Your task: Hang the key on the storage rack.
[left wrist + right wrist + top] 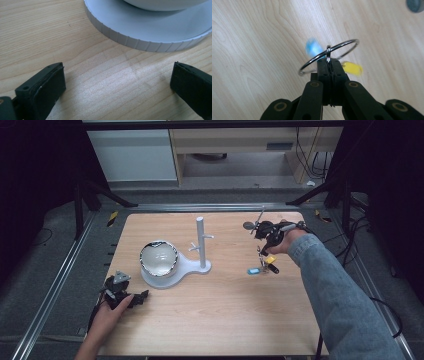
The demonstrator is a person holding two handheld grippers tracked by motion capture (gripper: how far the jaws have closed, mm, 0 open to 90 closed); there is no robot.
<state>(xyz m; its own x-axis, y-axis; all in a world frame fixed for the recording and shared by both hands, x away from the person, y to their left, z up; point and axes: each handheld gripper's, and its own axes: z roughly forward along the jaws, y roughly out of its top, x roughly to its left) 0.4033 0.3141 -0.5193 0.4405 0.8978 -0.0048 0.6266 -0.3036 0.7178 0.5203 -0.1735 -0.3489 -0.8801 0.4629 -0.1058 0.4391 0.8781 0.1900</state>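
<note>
My right gripper (263, 251) (329, 63) hangs over the right half of the table, shut on a metal key ring (329, 53). The ring (260, 254) dangles below the jaws with a blue tag (253, 270) (313, 48) and a yellow tag (270, 259) (352, 68), both blurred in the right gripper view. My left gripper (142, 296) (117, 85) rests low at the table's front left. It is open, with bare wood between its jaws, just short of the white stand's round base (140, 42).
The white stand (192, 266) has an upright post with short pegs (201, 240) and carries a white bowl (158, 259) on its round base. A dark round object (248, 225) (415, 5) lies near the right gripper. Metal rails run along both table sides.
</note>
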